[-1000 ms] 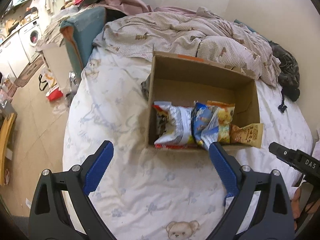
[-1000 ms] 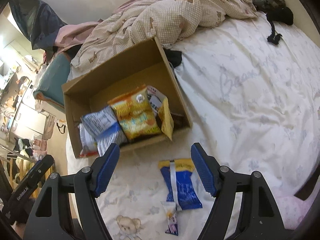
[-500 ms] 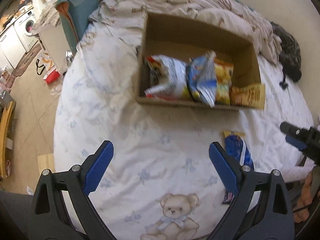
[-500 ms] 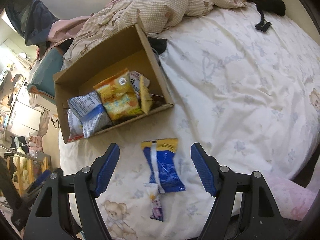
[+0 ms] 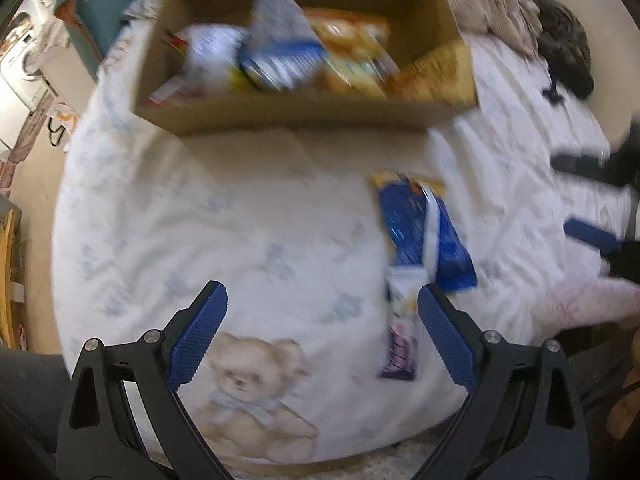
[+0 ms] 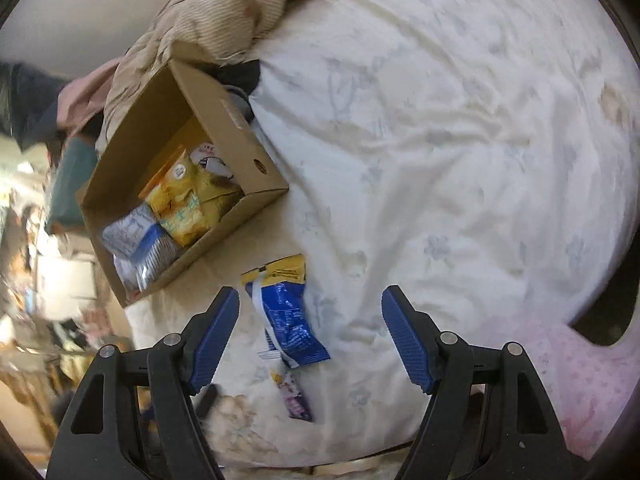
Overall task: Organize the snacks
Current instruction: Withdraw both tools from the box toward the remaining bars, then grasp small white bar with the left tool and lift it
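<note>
A cardboard box [image 5: 304, 114] with several snack bags stands on the bed; it also shows in the right wrist view [image 6: 224, 120]. A blue and yellow snack bag [image 5: 424, 232] lies flat on the sheet in front of the box, with a small purple and white packet [image 5: 402, 340] just below it. Both show in the right wrist view, the bag [image 6: 286, 312] and the packet [image 6: 294, 394]. My left gripper [image 5: 322, 308] is open and empty, with the small packet by its right finger. My right gripper [image 6: 310, 312] is open and empty above the blue bag.
A rumpled checked quilt [image 6: 240, 12] and dark clothes [image 5: 564, 52] lie at the back of the bed. The bed's left edge drops to a cluttered floor [image 5: 24, 128]. A teal cushion [image 5: 100, 8] sits left of the box.
Both grippers have pulled back from the box toward the near edge of the bed. The blue bag and small packet now lie closer to the fingers. Both stay open.
</note>
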The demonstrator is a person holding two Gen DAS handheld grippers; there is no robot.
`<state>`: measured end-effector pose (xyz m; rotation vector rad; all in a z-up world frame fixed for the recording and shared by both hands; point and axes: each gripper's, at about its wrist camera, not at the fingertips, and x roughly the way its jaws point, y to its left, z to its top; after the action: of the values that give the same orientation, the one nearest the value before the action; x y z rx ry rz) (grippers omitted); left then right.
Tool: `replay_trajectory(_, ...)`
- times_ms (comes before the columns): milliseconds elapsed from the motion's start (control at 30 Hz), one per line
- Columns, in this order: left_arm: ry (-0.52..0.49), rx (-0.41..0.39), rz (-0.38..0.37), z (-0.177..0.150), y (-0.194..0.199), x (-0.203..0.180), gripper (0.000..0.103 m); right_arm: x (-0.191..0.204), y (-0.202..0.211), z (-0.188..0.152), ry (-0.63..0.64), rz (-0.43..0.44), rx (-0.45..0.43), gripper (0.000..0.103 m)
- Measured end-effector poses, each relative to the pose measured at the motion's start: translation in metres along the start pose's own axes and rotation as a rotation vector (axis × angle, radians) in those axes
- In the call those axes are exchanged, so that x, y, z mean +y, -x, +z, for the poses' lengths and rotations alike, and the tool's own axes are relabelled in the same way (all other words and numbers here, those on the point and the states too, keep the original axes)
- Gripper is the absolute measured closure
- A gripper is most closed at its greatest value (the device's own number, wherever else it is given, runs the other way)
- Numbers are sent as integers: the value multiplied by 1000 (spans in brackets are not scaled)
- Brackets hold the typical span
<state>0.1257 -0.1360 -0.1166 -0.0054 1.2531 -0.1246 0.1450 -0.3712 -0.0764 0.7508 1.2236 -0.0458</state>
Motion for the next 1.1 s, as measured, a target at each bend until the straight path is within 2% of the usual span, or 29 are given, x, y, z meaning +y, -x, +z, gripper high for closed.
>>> replay_trajectory(100, -27, 53, -29, -8, -18, -20, 9, 1, -2, 4, -15, 15, 1, 27)
replay_trajectory(167, -49, 90, -41, -12, -31, -32, 21, 4, -5, 6, -14, 21, 8, 27)
replay_trajectory(233, -60, 122, -50, -14, -41, -38, 51, 6, -8, 7, -9, 23, 14, 26)
replay_trajectory(267, -56, 146, -76, -15, -47, -39, 59, 7, -8, 7, -6, 21, 15, 26)
replay_trajectory(300, -53, 161, -98, -16, -50, -39, 72, 8, -8, 7, -5, 20, 15, 26)
replay_trajectory(333, -57, 169, -103, -17, -52, -38, 89, 8, -9, 7, -4, 19, 16, 27)
replay_trajectory(467, -49, 170, -111, -14, -43, -24, 89, 7, -10, 9, -7, 16, 21, 27)
replay_trajectory(567, -32, 142, -110, -3, -24, -5, 89, 10, -12, 9, -3, 8, 21, 27)
replay_trajectory(800, -12, 62, -6, 28, 25, 57, 89, 25, -28, 3, 47, -45, 48, 27)
replay_trajectory(1000, 34, 20, 7, 42, 48, 110, 89, 41, -48, -6, 117, -112, 80, 26)
replay_trajectory(1100, 48, -4, 11, 42, 49, 124, 89, 52, -65, -14, 153, -104, 141, 26)
